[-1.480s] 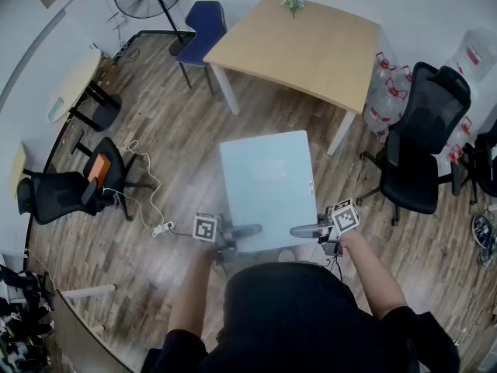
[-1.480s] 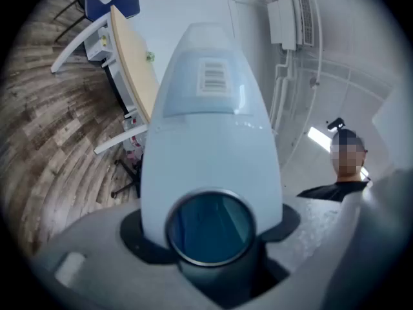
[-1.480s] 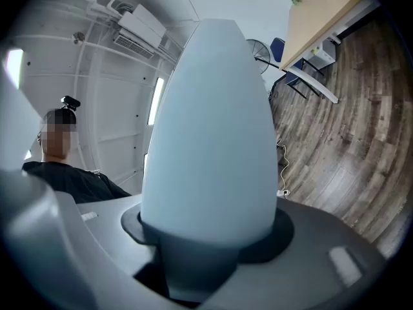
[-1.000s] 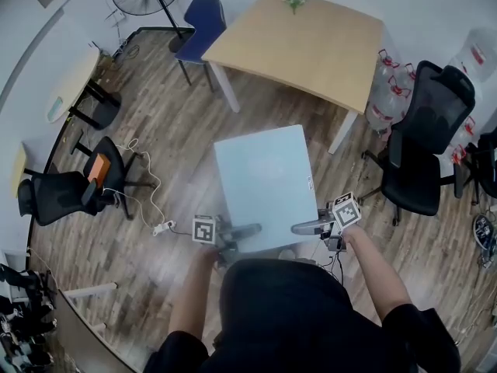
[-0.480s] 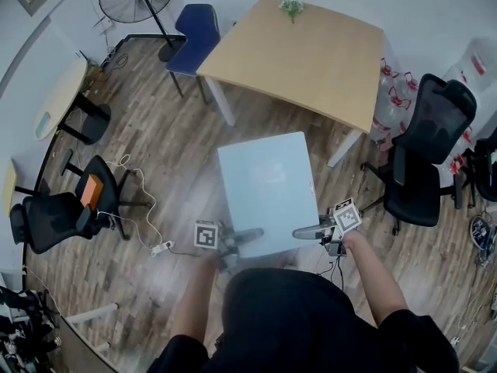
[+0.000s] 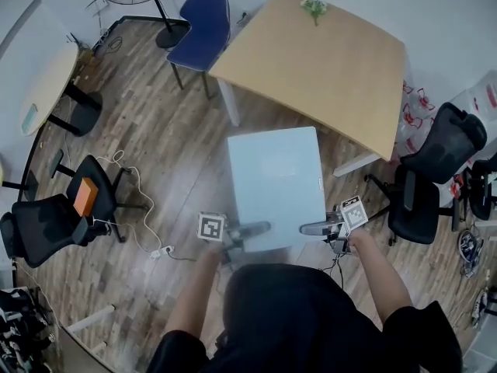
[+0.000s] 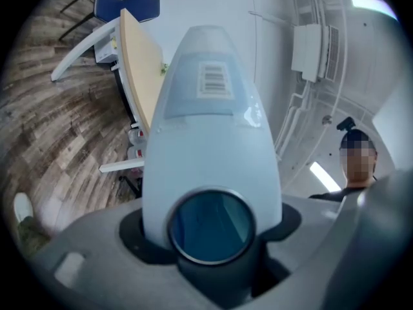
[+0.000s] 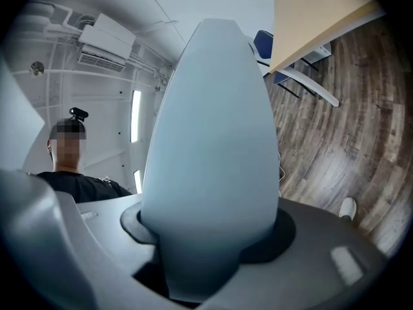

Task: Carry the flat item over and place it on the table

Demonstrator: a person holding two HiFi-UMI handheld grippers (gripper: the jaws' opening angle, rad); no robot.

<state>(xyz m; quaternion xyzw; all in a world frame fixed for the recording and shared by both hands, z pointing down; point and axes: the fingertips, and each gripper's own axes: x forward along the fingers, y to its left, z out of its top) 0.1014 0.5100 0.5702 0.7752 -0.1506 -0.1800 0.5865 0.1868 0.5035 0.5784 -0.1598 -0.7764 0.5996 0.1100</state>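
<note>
A pale blue flat panel is held level in front of me, above the wooden floor. My left gripper is shut on its near left edge, and my right gripper is shut on its near right edge. In the left gripper view the panel runs edge-on out of the left gripper, with a barcode label on it. The right gripper view shows the same panel clamped in the right gripper. The light wooden table stands just beyond the panel's far edge.
A small green sprig lies at the table's far side. A blue chair stands at its left corner, a black office chair and water bottles to its right. Another black chair and a floor cable are at left.
The person has walked forward with the panel: the wooden table is nearer and its corner now lies close to the panel's far edge. Both grippers keep their hold.
</note>
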